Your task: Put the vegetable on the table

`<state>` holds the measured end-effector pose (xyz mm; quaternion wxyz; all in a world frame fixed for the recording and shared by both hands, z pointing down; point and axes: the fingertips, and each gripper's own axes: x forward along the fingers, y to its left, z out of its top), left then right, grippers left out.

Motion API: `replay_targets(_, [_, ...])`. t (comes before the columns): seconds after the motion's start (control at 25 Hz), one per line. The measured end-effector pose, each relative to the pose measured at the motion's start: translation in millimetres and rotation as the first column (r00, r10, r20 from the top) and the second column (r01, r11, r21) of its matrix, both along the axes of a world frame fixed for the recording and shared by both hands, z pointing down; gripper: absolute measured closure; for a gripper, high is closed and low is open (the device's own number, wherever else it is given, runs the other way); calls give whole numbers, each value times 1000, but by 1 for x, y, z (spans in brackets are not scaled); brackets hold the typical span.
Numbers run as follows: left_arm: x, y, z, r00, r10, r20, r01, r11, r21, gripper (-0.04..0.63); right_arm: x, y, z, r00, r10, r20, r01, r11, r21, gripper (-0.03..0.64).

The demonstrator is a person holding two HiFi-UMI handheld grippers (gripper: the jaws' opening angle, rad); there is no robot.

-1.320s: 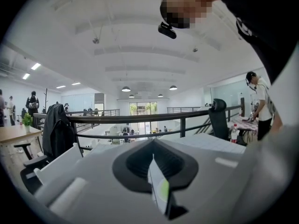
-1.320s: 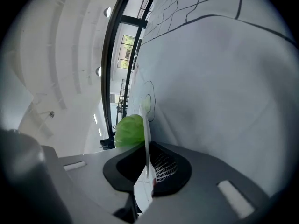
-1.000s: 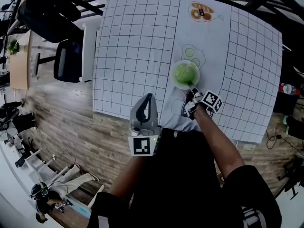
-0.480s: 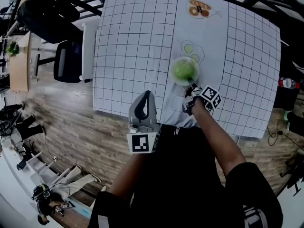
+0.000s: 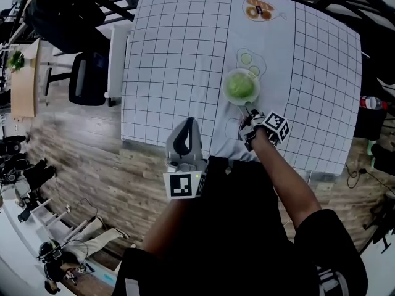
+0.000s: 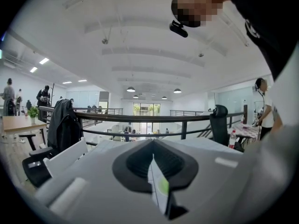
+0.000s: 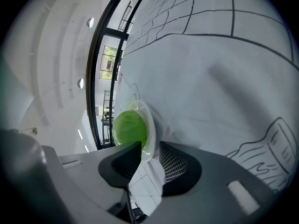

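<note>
A round green vegetable (image 5: 241,85) lies on a white plate (image 5: 228,97) on the grid-patterned table (image 5: 173,54). My right gripper (image 5: 249,111) is at the plate's near rim. In the right gripper view the vegetable (image 7: 128,127) fills the plate (image 7: 150,125), whose rim sits between the jaws of the right gripper (image 7: 150,149). These jaws are opening, and a gap shows beside the right pad. My left gripper (image 5: 192,123) is held over the table's near edge, shut and empty; its pads (image 6: 152,157) meet.
Printed outlines mark the cloth: cucumber slices (image 5: 250,58) just beyond the plate and a donut plate (image 5: 259,10) at the far edge. A black chair (image 5: 86,79) and a white bench (image 5: 116,60) stand left of the table. Wooden floor lies below the near edge.
The right gripper stays at the plate's near rim, and the plate with the vegetable rests in the same spot on the cloth. The left gripper has barely moved.
</note>
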<state>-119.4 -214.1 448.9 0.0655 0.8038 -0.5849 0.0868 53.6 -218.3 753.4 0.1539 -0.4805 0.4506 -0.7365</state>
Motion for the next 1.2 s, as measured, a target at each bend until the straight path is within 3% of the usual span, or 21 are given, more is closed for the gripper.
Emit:
replay_targets(0.2, [-4,19,1,996,-3,-92,-1,999,-39,586,-6,18,-19,999,-33,0,33,999,36,509])
replay_targets(0.32, [0,29,-1,994,37,-103,-40,999,-31,586,-12,23,-40,998,-56,1,56,995,86,509])
replay_targets(0.52, [3,53,-4,988,97,-120,-101,994,-35,586,-15,34,-81,998,-11,58,2,988,156,511])
replay_targets(0.64, [4,66,-5,982,134,-134,-139,990,-31,586,-24,49,-107,998,-47,41,37,975,219,520])
replay_targets(0.72, [5,71,-6,976,160,-146,-165,986,-27,586,-25,59,-126,999,-48,-3,47,967,249,542])
replay_targets(0.84, [8,74,-6,965,190,-180,-198,980,-27,586,-8,74,-153,983,8,-184,43,962,271,621])
replay_targets(0.92, [9,87,-8,956,204,-211,-215,976,-30,586,-6,94,-179,959,16,-282,77,946,316,621])
replay_targets(1.04, [15,100,-11,942,239,-237,-251,968,-23,586,-9,117,-216,941,8,-337,126,920,372,621])
replay_targets(1.2, [30,84,-22,932,274,-237,-280,960,9,586,-6,109,-244,921,-11,-390,191,884,426,621])
